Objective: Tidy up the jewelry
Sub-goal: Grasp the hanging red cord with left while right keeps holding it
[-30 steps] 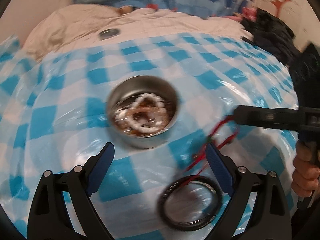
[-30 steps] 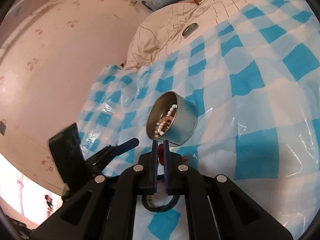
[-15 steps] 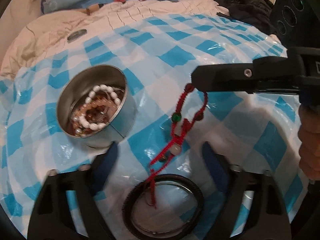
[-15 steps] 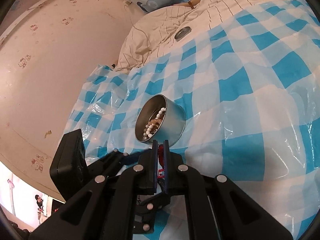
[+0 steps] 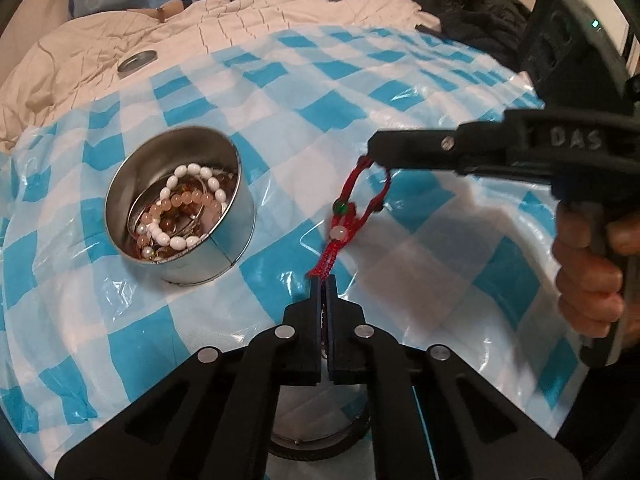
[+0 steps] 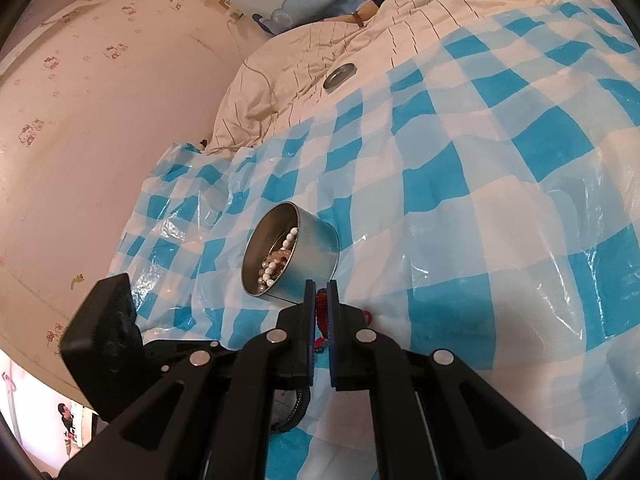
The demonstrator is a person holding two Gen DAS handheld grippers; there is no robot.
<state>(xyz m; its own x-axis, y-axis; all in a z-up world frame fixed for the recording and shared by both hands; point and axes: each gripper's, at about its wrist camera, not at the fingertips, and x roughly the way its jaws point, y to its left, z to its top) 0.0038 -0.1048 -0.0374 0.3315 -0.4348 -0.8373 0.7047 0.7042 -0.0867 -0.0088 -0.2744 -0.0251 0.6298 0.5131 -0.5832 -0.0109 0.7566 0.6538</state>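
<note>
A red cord bracelet (image 5: 348, 216) with green and pale beads hangs stretched between my two grippers. My right gripper (image 5: 374, 148) comes in from the right, shut on the bracelet's top loop. My left gripper (image 5: 323, 278) is closing fully, its pads pinching the cord's lower tail. In the right wrist view the bracelet (image 6: 321, 304) shows red between the right gripper's (image 6: 319, 286) pads. A round metal tin (image 5: 224, 256) holding white and pink bead bracelets stands to the left of the cord; in the right wrist view the tin (image 6: 316, 248) lies just beyond the fingertips.
A black ring-shaped object (image 5: 320, 440) lies under the left gripper on the blue checked plastic sheet (image 5: 400, 92). A metal lid (image 5: 137, 62) rests on the cream quilt behind. Dark clothing (image 5: 480, 20) is heaped at the far right. A person's hand (image 5: 592, 264) grips the right tool.
The left gripper's jaws went from wide open to shut on the red cord's lower end. The right gripper lifted the bracelet off the sheet. The tin has shifted left in the left wrist view.
</note>
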